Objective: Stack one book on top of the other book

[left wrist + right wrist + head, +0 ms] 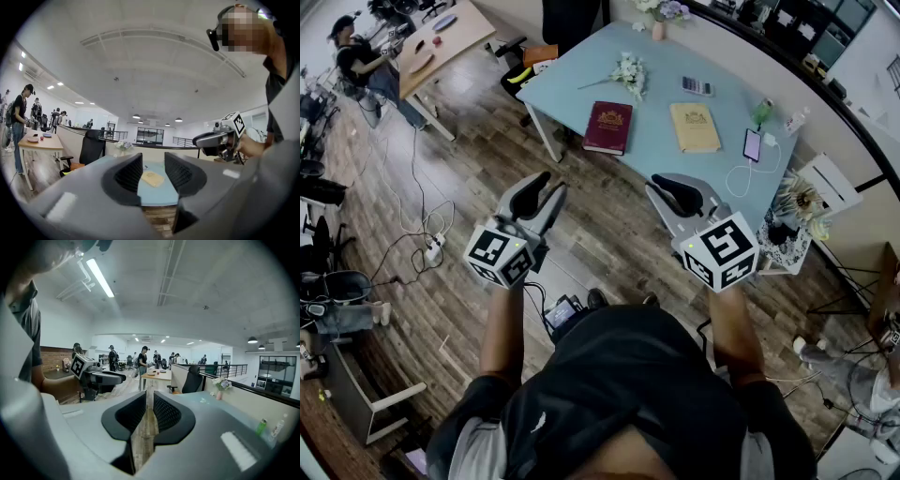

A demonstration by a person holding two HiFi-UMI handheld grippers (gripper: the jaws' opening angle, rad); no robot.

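Note:
Two books lie apart on the light blue table (656,103): a dark red book (608,127) on the left and a tan book (695,127) to its right. Both grippers hang over the wooden floor, short of the table's near edge. My left gripper (542,192) is open with nothing between its jaws. In the left gripper view (153,164) the tan book (153,178) shows through the gap, far off. My right gripper (667,190) is shut and empty; its jaws nearly meet in the right gripper view (150,401).
On the table are a spray of white flowers (628,71), a calculator (697,86), a phone (752,144) on a white cable, a green bottle (762,112) and a vase (659,28). A white side stand (797,220) is to the right. Cables and a power strip (434,248) cross the floor at left.

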